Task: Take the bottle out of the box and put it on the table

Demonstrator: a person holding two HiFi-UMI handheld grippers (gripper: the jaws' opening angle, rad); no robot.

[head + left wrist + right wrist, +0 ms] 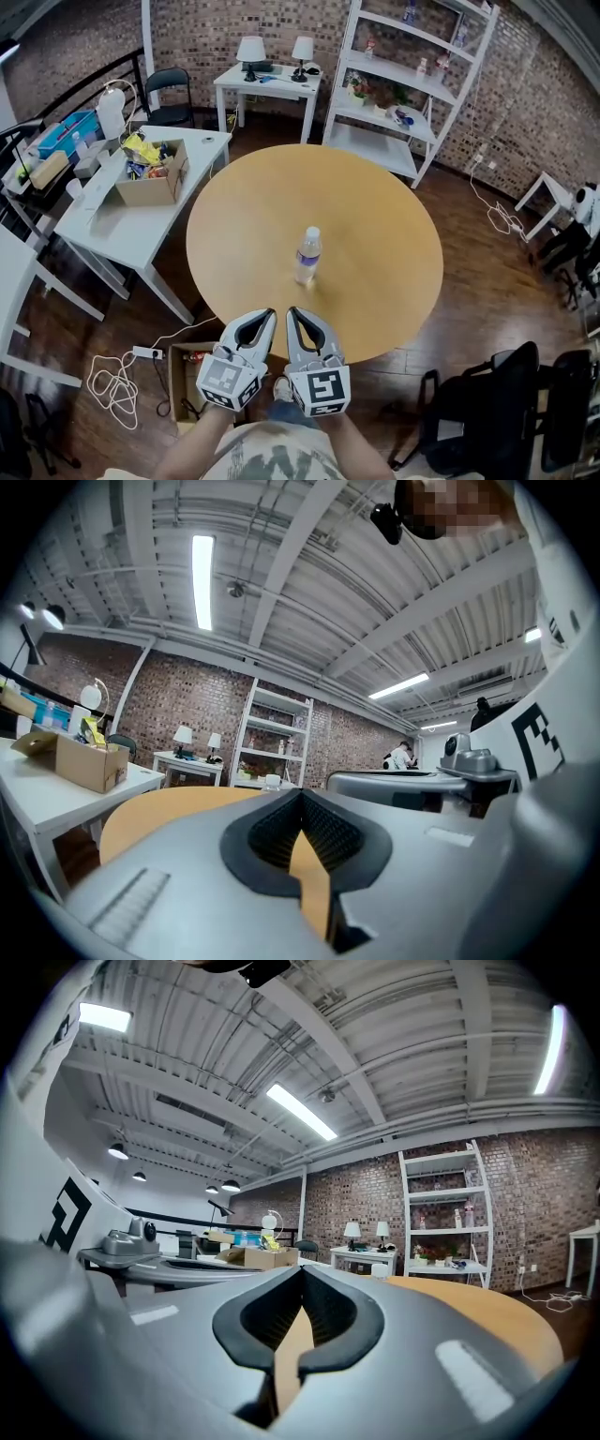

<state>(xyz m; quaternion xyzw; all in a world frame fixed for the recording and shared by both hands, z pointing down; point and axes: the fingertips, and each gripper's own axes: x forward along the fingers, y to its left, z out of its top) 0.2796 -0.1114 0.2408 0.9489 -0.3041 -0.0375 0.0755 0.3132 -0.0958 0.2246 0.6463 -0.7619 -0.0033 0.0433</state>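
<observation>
Facing a clear bottle (307,255) that is standing upright on the round wooden tabletop (375,211), a little to the near side of the tabletop's middle, white cap up, pale label around its body, touching nothing else on the wood.

Holding the left tongs (269,315) and the right tongs (292,312) side by side over the tabletop's near edge, tips close together, both lying level and pointing across the tabletop toward the bottle while stopping well short of it.

Pressing each pair of jaws fully together, tips meeting in both gripper views. Gripping nothing with either one; only the tan of the tabletop is showing through the dark ribbed hollow behind the tips.

Showing, on the floor just under the tabletop's near-left rim, an open cardboard box (190,377), contents too dim to make out, with a power strip (147,353) and a loose white cable (112,384) lying further left.

Showing also, left of the tabletop, a white side table (141,230) carrying a second carton (152,183) crammed with colourful odds and ends. Beyond the tabletop's far edge are a small white desk (272,86) with two lamps and a white shelf unit (412,89) against the brick wall; off its near-right side, a black chair (497,403).
</observation>
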